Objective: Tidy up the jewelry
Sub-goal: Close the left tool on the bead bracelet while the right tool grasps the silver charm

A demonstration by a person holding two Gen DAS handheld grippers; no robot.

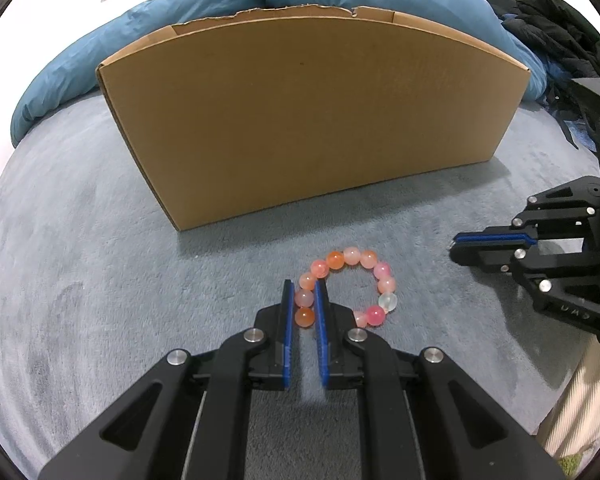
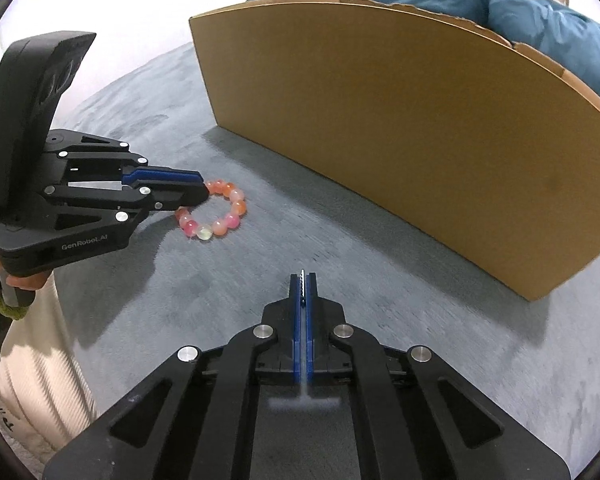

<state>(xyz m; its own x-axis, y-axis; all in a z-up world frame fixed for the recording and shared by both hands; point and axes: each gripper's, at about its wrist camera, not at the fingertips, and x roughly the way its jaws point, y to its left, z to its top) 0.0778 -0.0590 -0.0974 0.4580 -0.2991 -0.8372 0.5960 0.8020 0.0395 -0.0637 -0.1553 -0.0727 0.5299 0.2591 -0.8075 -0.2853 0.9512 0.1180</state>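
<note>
At lower centre, the bracelet (image 1: 346, 290) is pinched by the left gripper (image 1: 304, 294), probably for lifting into the cardboard box (image 1: 312, 120); the right gripper (image 2: 302, 280) is clenched on something thin, unidentifiable

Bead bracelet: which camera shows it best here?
The left wrist view. The bead bracelet lies near centre as an almost full ring on the grey blanket, with the left hand-held gripper straddling its left beads. The right wrist view shows it smaller, off to the left, partly hidden behind that gripper.

One bracelet (image 1: 347, 291), one box (image 1: 312, 116), two tools (image 1: 304, 286).
</note>
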